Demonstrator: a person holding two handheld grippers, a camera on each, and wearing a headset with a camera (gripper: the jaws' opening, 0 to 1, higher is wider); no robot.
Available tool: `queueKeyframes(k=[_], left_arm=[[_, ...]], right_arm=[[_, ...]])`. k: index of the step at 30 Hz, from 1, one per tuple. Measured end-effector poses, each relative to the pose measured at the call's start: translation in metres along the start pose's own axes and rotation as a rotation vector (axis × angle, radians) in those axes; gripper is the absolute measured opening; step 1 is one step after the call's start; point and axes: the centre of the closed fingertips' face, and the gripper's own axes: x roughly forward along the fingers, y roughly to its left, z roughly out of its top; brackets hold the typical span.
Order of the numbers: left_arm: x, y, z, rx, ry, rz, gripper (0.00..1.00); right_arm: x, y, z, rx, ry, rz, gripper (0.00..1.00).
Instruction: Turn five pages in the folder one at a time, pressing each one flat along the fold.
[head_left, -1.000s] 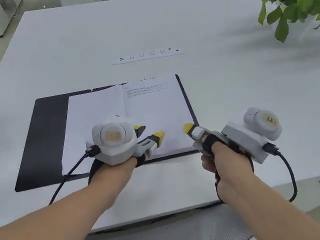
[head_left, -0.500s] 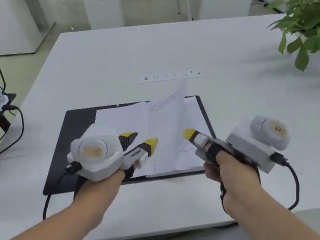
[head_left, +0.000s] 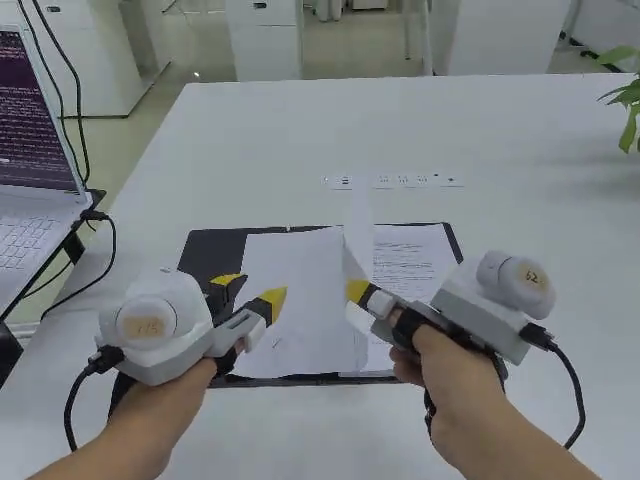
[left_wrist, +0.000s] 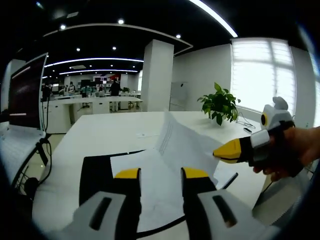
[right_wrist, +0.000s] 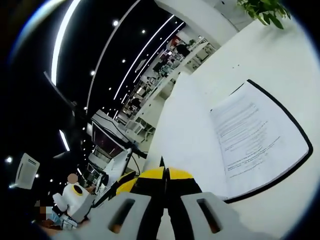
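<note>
At the left, the left gripper (head_left: 250, 290) is hovering just above the near left part of the folder (head_left: 210, 248), its jaws standing well apart and holding nothing; in the left gripper view they are framing the flat sheets (left_wrist: 150, 185) that are lying turned on the left side. The folder is lying open on the table (head_left: 300, 130), with its fold running near to far between the two grippers. The page (head_left: 358, 240) is standing almost upright over that fold. Its near edge is being pinched by the right gripper (head_left: 357, 292), whose jaws are closing flat together on it in the right gripper view. The page therefore needs to be carried leftward, toward the left gripper. I judge that gripper to be the nearer one for pressing along the fold, which is lying just to its right. Further right, the printed sheet (head_left: 415, 260) is lying flat. The fold itself is hiding behind the raised page, and the grippers are covering the folder's near edge. I cannot tell whether one sheet or several are being held, or how many pages are already turned.
</note>
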Motion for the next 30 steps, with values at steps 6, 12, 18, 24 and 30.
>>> queueKeyframes(k=[6, 12, 18, 24, 30], left_arm=[[-0.013, 0.026, 0.001, -0.009, -0.012, 0.045, 0.3], [-0.025, 0.042, -0.008, -0.026, -0.006, 0.077, 0.3], [-0.033, 0.051, -0.014, -0.03, 0.001, 0.091, 0.29], [-0.037, 0.064, -0.02, -0.03, 0.013, 0.108, 0.28], [-0.039, 0.071, -0.033, -0.045, 0.042, 0.117, 0.28]], right_arm=[[0.025, 0.02, -0.028, -0.043, 0.066, 0.017, 0.0], [0.045, 0.027, -0.055, -0.078, 0.124, 0.011, 0.0], [0.063, 0.021, -0.077, -0.109, 0.175, -0.021, 0.0], [0.08, 0.005, -0.104, -0.157, 0.24, -0.059, 0.0], [0.094, -0.012, -0.128, -0.184, 0.308, -0.087, 0.0]])
